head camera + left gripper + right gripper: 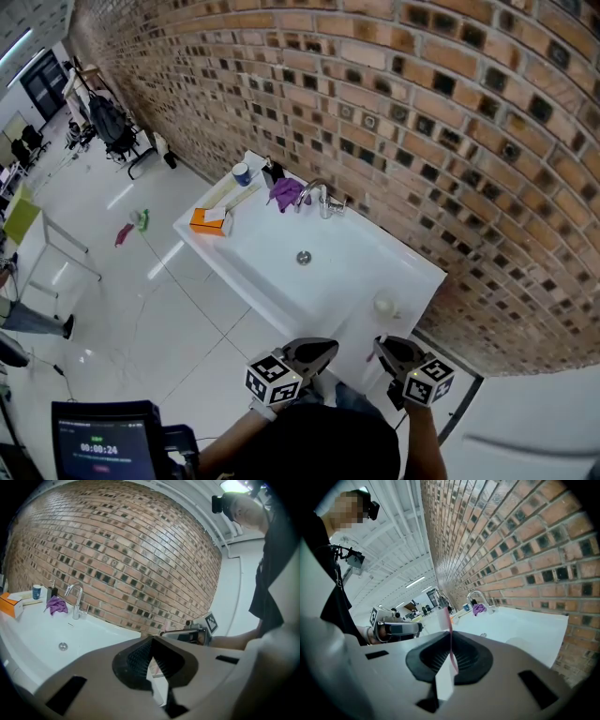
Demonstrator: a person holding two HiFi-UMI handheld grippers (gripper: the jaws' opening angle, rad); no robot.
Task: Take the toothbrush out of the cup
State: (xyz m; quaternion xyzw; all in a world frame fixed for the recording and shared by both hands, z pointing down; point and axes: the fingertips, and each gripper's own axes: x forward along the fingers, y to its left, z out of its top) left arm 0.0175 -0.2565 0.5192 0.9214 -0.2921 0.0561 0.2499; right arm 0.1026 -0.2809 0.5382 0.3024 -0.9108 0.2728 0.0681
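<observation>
Near the front of the sink [274, 296], the left gripper [315, 353] and right gripper [388, 352] are hanging closed and empty, well apart from the blue cup [241, 173] at its back corner (toothbrush too small to see), so reaching in unopened is risking toppling it.

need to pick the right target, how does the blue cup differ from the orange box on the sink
The blue cup is round and stands upright at the back; the orange box is rectangular and lies flat nearer the front edge. The cup looks smaller. Both sit left of the faucet.
</observation>
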